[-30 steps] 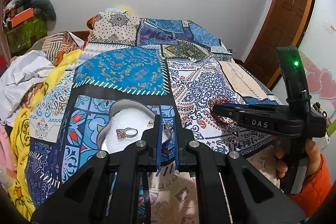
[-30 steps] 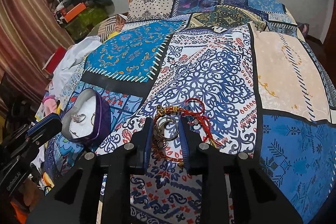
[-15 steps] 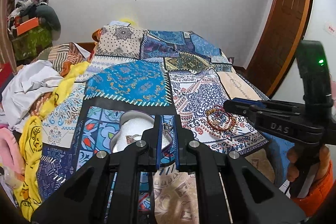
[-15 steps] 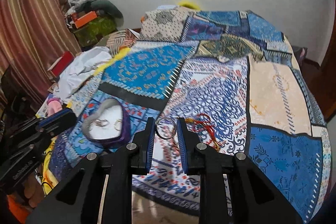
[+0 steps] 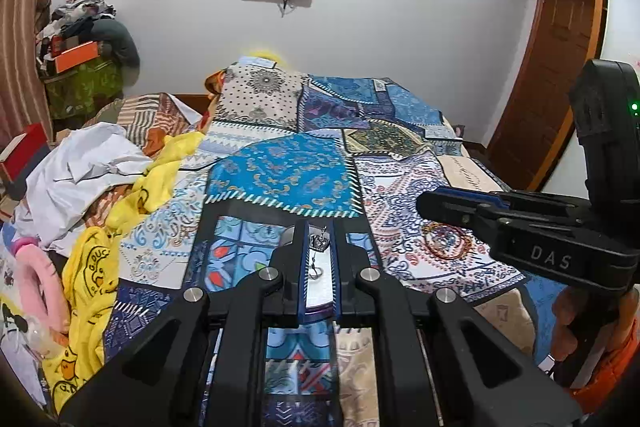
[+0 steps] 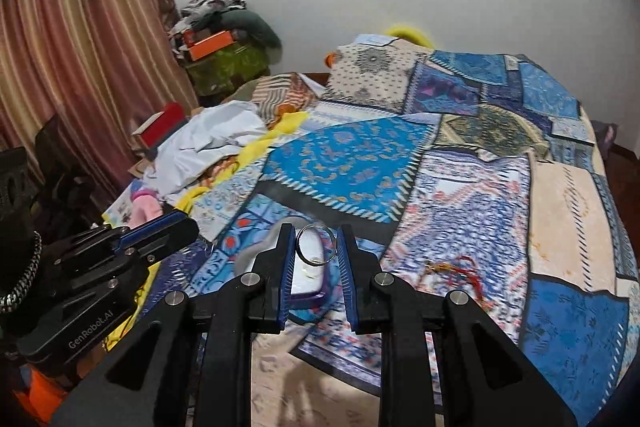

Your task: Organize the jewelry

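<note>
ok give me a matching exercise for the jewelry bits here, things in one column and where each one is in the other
1 silver ring
2 small silver piece
3 red bracelet
4 purple box

a held in the left gripper
b standing open on the bedspread
c held in the right gripper
d lying loose on the bedspread, untouched

Pairs: 1-c, 2-a, 3-d, 4-b

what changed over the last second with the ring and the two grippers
The right gripper lifted the silver ring off the red bracelet and carried it over the purple heart box. The left gripper rose, earring still clamped. Bracelet and box stayed put.
</note>
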The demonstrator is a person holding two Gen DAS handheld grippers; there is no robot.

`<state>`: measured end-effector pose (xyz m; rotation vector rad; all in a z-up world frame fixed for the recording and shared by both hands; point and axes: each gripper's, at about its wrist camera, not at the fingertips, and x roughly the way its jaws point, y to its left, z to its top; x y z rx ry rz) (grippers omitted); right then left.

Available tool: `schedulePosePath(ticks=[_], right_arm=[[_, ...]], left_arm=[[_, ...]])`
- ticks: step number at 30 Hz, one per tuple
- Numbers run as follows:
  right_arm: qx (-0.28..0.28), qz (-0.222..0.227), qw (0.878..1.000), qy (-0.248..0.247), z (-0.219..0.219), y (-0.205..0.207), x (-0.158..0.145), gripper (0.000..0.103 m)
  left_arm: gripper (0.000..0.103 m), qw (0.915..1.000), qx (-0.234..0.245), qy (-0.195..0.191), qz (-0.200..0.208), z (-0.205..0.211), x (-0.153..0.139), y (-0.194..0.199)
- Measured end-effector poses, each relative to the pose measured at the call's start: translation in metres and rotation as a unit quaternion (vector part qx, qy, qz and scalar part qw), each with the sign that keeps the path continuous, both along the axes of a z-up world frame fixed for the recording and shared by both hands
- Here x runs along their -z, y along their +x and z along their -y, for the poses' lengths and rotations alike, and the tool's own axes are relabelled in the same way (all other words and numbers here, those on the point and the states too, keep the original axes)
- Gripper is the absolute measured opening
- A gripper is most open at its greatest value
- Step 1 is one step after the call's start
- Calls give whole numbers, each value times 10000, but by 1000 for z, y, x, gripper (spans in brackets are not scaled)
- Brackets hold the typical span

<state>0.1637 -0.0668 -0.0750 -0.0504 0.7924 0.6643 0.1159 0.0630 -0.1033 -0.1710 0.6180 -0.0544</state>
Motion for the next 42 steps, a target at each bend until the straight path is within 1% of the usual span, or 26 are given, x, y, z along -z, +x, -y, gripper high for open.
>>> schedulePosePath(ticks=[7,10,17,23,27,31,39,40,42], right_arm=[[-276,-174,9995,-39,-22,3,15,19],[-372,-299,9988,-132,-32,8,28,19],[-532,-593,9962,-350,-42,12,53,19],[-650,-709,9937,-582,-48,12,69,19],[-666,-733,9927,-683,-50,13,74,19],[-648,-744,9925,-727,-50,14,77,19],[-632,-745,9919,-815,-52,13,77,20],[-629,-751,9917,-828,-52,13,77,20],[-610,-739,9918,-851,-51,12,76,29]], left_arm=[[8,9998,-127,-18,-130,-13,11,2],[8,9997,-121,-53,-196,-17,16,5],[8,9993,23,-212,-317,-20,26,18],[8,9983,163,-306,-460,-15,36,29],[8,9974,233,-390,-554,-15,42,34],[8,9969,248,-385,-634,-13,45,36],[9,9964,254,-387,-710,-13,44,36],[10,9965,252,-371,-709,-13,43,35],[14,9967,245,-360,-684,-13,41,34]])
